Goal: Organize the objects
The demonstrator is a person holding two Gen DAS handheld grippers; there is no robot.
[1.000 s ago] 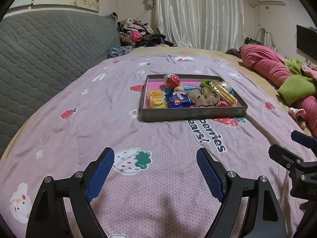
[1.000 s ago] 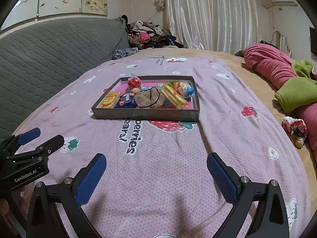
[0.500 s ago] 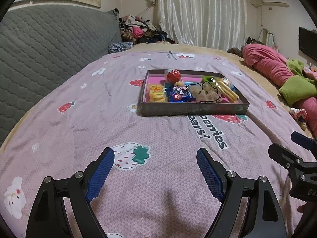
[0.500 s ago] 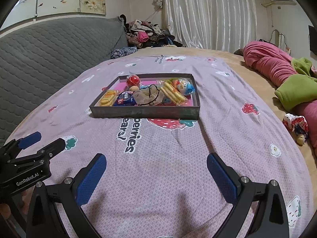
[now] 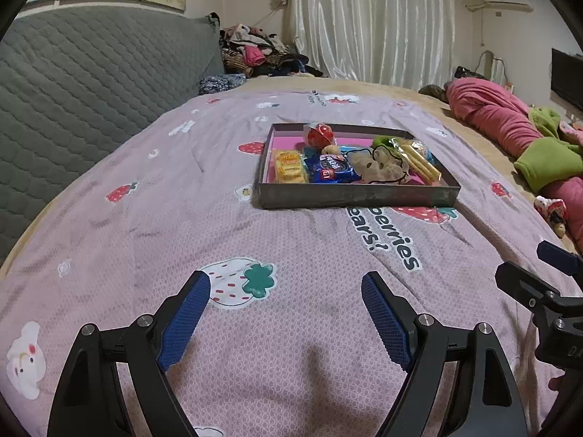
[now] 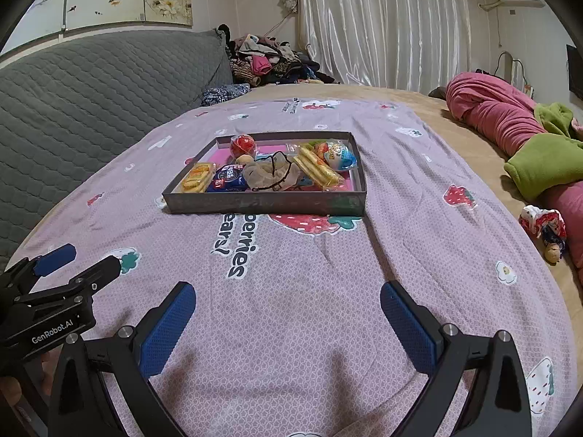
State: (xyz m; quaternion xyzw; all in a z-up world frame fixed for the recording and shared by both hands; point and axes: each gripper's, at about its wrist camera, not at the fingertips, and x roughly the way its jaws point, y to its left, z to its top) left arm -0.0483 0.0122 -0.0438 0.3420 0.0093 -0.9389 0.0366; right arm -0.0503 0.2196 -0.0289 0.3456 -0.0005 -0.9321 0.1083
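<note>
The tray (image 6: 262, 202) sits mid-bed on the pink sheet (image 6: 291, 291), well ahead of your tongs. In it: yellow biscuits (image 6: 196, 178) at the left edge, a blue packet (image 6: 227, 178) beside them, a red ball (image 6: 243, 144) near the far edge, a beige pouch (image 6: 271, 174) in the middle, wafer sticks (image 6: 315, 171) and an egg toy (image 6: 339, 154) to the right. Your left gripper (image 5: 286, 315) and right gripper (image 6: 288, 322) both hang wide apart over bare sheet, holding nothing.
</note>
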